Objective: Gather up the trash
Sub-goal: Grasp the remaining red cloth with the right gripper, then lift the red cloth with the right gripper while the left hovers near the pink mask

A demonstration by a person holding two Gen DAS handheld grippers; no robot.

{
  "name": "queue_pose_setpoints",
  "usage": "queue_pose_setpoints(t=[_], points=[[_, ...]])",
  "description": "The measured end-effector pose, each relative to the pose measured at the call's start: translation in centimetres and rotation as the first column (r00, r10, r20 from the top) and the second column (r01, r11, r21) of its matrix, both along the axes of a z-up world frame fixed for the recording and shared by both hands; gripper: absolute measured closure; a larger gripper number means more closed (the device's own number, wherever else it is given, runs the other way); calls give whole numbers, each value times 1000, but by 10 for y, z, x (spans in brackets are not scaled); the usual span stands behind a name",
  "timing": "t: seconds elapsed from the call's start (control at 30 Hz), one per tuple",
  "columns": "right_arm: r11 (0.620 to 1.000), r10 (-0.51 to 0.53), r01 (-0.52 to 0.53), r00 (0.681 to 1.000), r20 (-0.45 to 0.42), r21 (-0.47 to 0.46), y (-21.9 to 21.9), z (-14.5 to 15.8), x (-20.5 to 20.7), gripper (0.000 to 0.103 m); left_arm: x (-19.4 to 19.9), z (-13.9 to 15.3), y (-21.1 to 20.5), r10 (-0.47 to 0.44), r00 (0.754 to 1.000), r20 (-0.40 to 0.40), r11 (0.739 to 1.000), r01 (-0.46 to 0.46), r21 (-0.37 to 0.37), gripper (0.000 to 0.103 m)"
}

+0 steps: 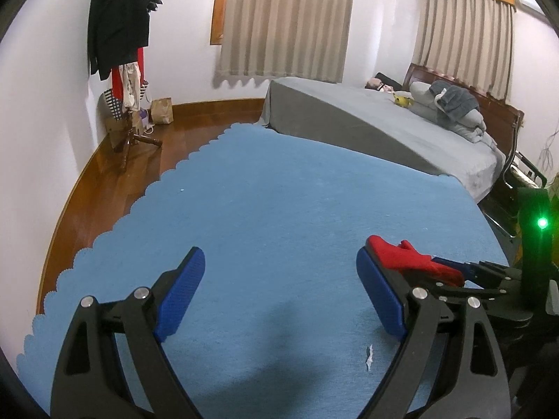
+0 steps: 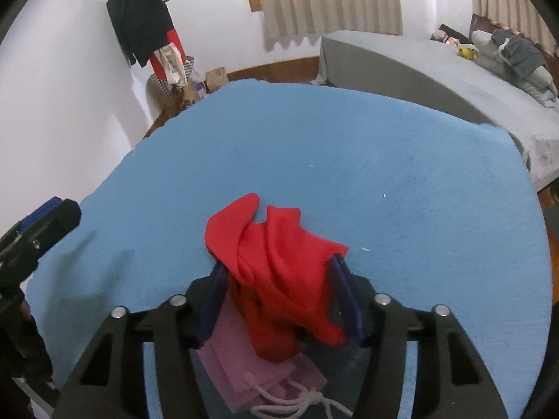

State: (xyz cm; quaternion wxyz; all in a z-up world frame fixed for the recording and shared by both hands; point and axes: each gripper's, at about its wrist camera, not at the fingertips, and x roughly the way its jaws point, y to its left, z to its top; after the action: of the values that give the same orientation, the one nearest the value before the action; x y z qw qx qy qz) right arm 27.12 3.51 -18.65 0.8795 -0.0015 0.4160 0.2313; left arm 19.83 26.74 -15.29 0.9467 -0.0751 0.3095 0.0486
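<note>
right tongs clamped on a red cloth, left tongs spread wide over the blue rug.

from the left wrist, the left tongs [image 1: 279,293] stood released with nothing between the blue pads [image 1: 181,293], hanging over the blue rug [image 1: 279,192]; a small white scrap [image 1: 368,358] lay on the rug near the right-hand pad, and the red cloth [image 1: 412,258] showed just beyond that pad, caught in the right tongs [image 1: 461,267]. a grey bed [image 1: 401,129] stood past the rug and a coat rack [image 1: 125,70] in the corner. from the right wrist, the right tongs [image 2: 279,296] were clenched on the red cloth [image 2: 276,262], its folds bunched between both pads, and a pink pouch [image 2: 251,373] with a white drawstring lay under it on the rug [image 2: 384,174]. the left tongs [image 2: 42,223] showed at the left edge.
</note>
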Motion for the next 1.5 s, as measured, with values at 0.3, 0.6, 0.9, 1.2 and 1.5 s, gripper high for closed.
queue_pose_setpoints(t=[0.3,0.6,0.9,1.2,1.5], points=[[997,-1,1,1000,-4,77,-21,9,1,87,0,-2,-12,-19,1000,-5,1000,19,-8,17],[982,-170,168,985,13,84,-90,22,-10,87,4,0,-28,-55,998,-1,998,55,-15,17],[975,-219,220,975,-32,37,-110,2,-17,68,9,-3,-54,-99,995,-12,995,99,-13,17],[977,-210,211,977,-23,14,-81,-5,-17,21,8,-7,-53,-87,996,-23,996,87,-2,17],[968,-226,224,974,-6,-111,-72,-13,-12,18,8,-7,-47,-74,997,-25,997,74,-11,17]])
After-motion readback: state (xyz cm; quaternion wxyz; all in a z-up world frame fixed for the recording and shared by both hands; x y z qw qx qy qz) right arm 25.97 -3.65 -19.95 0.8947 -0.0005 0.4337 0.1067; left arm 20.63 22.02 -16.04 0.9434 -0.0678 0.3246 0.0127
